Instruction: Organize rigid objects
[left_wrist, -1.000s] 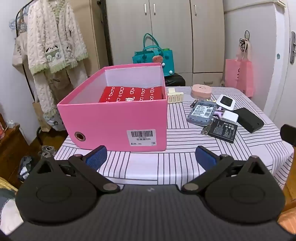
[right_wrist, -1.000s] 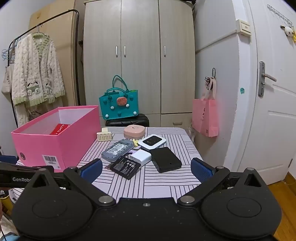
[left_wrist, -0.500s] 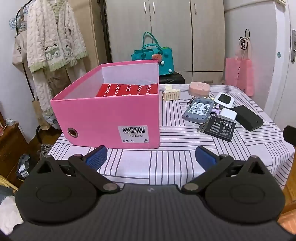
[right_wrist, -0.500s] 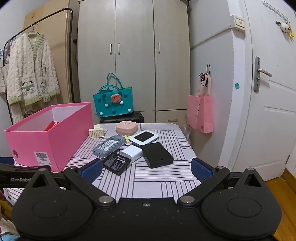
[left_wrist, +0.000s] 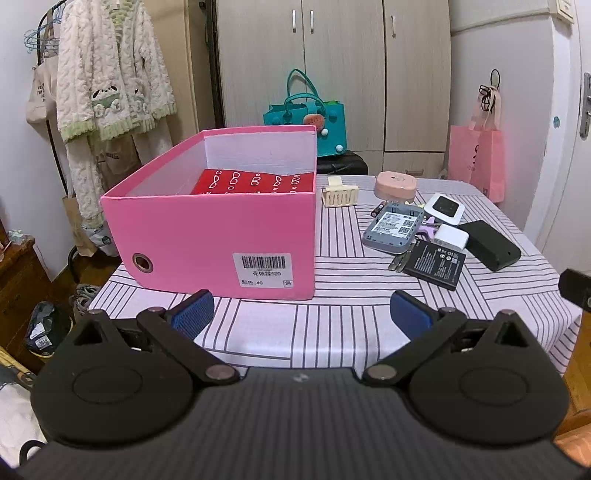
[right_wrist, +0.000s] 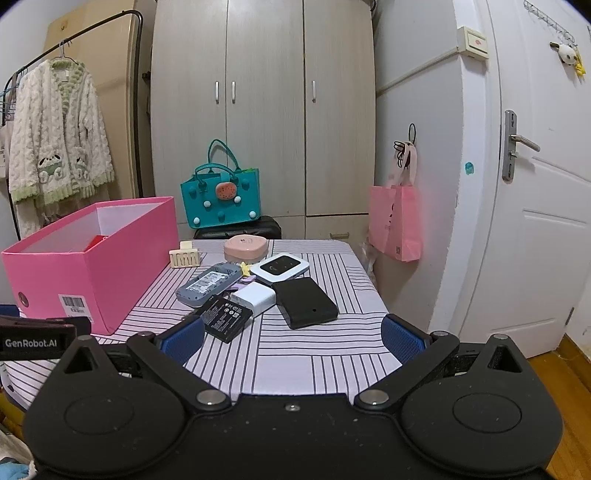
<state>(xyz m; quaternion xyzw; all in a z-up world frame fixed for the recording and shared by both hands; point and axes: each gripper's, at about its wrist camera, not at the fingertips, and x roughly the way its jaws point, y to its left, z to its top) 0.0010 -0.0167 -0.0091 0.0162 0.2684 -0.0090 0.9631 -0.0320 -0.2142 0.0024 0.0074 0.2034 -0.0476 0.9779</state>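
While both sets of jaws gape wide w/ nothing held, left gripper (left_wrist: 300, 309) faces pink box (left_wrist: 221, 236); right gripper (right_wrist: 293, 334) faces gadget pile (right_wrist: 255, 291) beside it on worktop (right_wrist: 325, 354), prob. first pick.

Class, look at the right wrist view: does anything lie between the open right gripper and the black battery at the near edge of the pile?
Nothing visible does. Only bare striped tablecloth lies between the right gripper and the black battery. The white charger and grey device sit behind the battery, and the pink box stands off to the left.
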